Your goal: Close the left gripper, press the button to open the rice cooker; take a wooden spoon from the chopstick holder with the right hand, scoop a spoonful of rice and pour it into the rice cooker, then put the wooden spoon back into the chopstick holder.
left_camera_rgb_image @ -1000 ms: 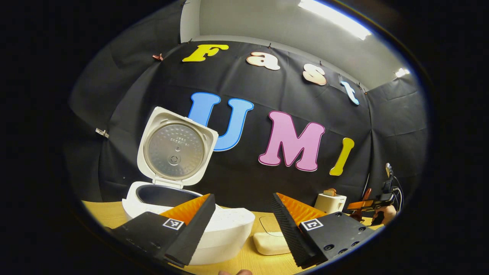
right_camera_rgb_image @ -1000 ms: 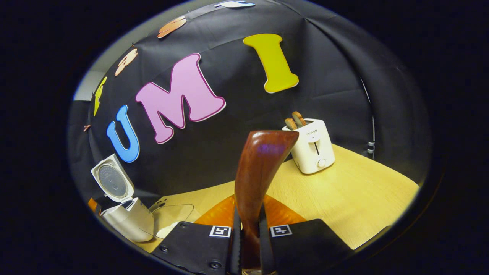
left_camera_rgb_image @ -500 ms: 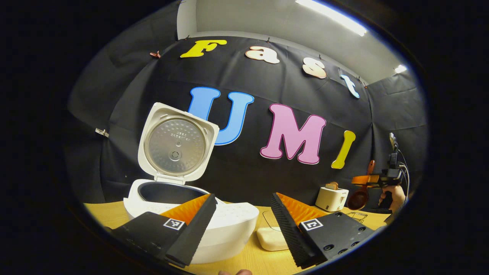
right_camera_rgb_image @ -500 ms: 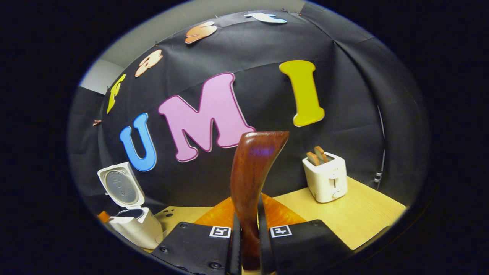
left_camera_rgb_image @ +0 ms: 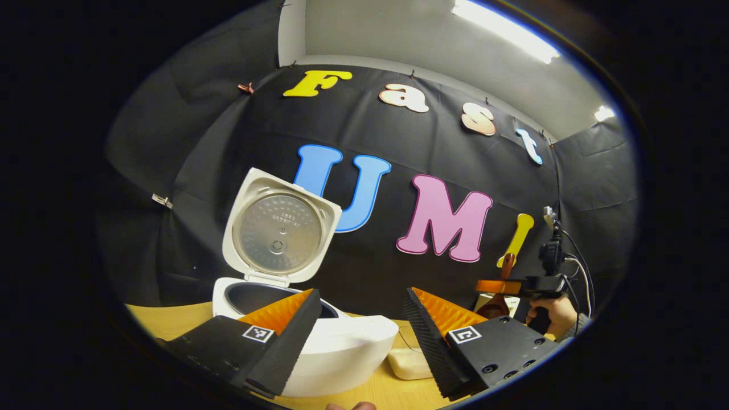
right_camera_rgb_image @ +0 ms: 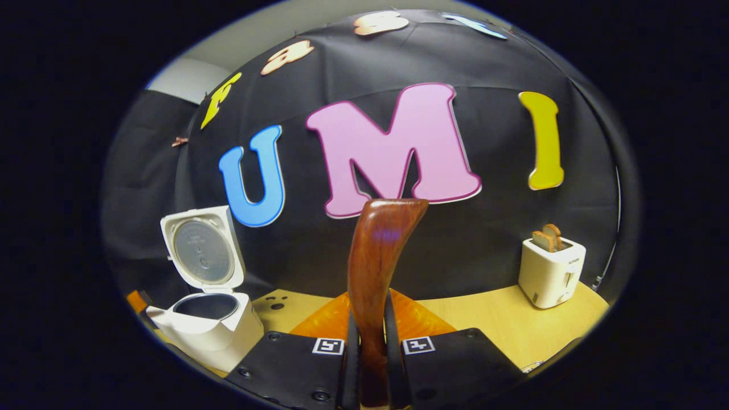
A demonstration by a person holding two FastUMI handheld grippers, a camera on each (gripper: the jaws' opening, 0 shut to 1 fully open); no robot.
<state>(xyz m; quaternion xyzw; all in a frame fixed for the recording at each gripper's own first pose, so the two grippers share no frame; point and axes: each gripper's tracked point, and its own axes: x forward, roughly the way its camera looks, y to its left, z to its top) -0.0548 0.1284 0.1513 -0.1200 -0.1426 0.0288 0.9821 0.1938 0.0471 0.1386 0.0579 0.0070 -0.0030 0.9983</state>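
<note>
I see the rice cooker (left_camera_rgb_image: 319, 341) at seven o'clock in the left gripper view, lid up. My left gripper (left_camera_rgb_image: 359, 336) idles wide apart. My right gripper (right_camera_rgb_image: 370, 364) clamps the wooden spoon (right_camera_rgb_image: 373, 285). I judge scooping rice comes next, wherever the rice sits.

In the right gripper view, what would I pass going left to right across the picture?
Open rice cooker → wooden spoon handle, upright between the right gripper's fingers → toaster with bread in its slots, all over the wooden table.
</note>
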